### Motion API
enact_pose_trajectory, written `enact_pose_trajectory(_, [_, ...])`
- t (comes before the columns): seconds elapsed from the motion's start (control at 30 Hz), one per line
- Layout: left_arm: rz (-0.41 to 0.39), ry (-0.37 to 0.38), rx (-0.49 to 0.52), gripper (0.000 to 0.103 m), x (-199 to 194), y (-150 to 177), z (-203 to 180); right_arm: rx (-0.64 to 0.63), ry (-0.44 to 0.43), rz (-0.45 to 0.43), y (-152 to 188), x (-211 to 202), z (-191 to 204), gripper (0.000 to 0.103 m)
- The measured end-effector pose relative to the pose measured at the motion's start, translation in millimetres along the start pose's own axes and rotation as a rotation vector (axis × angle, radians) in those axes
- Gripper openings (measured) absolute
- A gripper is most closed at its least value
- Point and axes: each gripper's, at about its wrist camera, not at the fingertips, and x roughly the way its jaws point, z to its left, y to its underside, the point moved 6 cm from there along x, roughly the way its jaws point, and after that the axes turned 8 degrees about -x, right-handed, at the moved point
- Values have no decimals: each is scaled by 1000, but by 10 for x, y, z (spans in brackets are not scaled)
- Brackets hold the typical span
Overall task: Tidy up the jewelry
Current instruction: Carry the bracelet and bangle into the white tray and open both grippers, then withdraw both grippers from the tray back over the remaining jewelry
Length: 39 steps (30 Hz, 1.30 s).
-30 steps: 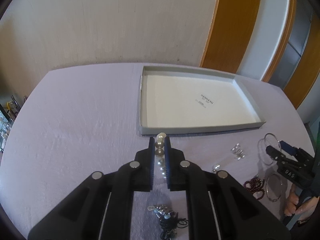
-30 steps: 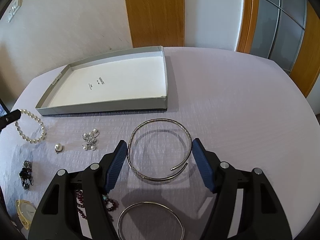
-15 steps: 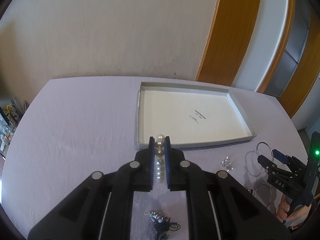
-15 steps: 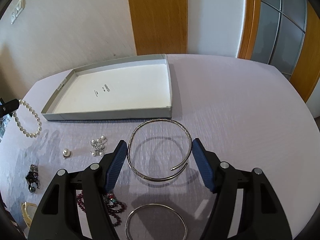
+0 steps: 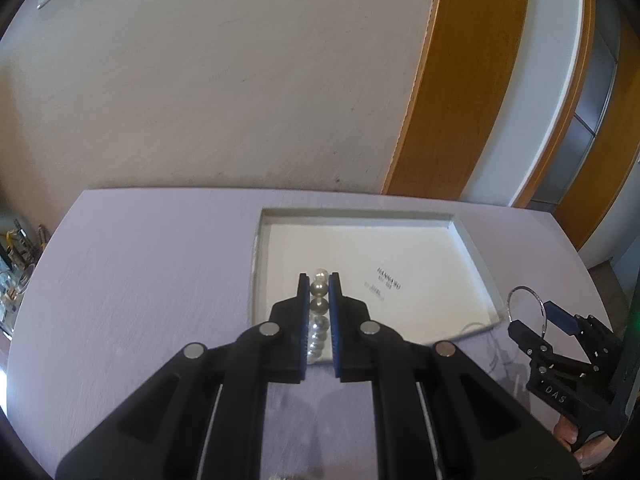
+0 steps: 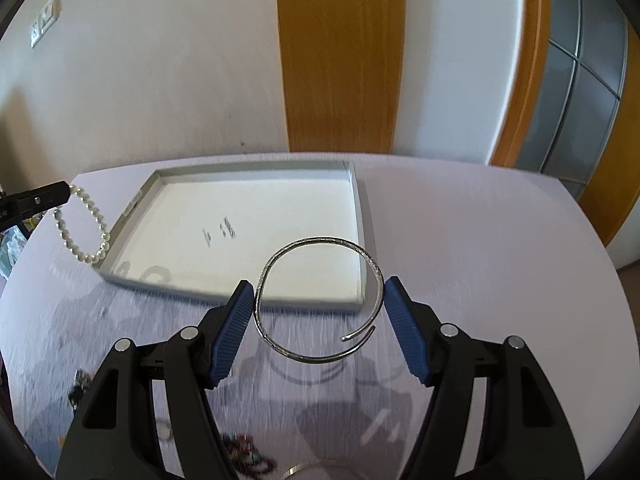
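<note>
A pearl bracelet (image 5: pixel 319 312) is pinched tight in the nearly closed left gripper (image 5: pixel 319 284), in the middle of the frame over the white tray (image 5: pixel 472 258). A silver bangle (image 6: pixel 316 300) is held across the wide right gripper (image 6: pixel 318 300), low in the frame by the tray's near edge.

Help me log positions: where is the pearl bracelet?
Pearl bracelet hangs from the left gripper at the right-wrist view's left edge, beside the tray's near-left corner.

Both claws now sit higher off the worktop (image 6: pixel 500 240). The pearl bracelet (image 6: pixel 82 226) hangs clear beneath the left claw (image 5: pixel 319 280), and the silver bangle (image 6: pixel 316 300) rides between the right claw (image 6: pixel 320 300) pads, over the tray (image 6: pixel 240 172) edge.
</note>
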Motion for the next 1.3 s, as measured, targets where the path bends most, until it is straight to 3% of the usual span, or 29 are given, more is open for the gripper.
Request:
enact_pose_trajectory(0.47, [34,-32,14,9,734,-358,-109,-26,-74,-3,-708,730,51,69])
enact_pose_trajectory(0.73, [79,-47,-5,10,1072,-360,-34,2,-92,79,-759,1264,41,69])
enact_pose_trajectory(0.97, [108,-65,-16,10,1223,-362,-8,14,-89,133,-764,1479,7,70])
enact_pose_trajectory(1.0, [112,-68,-20,12,1228,-360,0,17,-97,137,-768,1480,0,70])
enact_pose_trajectory(1.07, [110,-68,-21,31,1216,-369,-5,31,-115,128,-787,1432,-26,76])
enact_pose_trajectory(1.13, [96,-80,-17,41,1156,-373,9,51,-138,100,-803,1307,-72,77])
enact_pose_trajectory(1.3, [84,-80,-14,41,885,-293,84,75,-155,57,-743,962,-193,77])
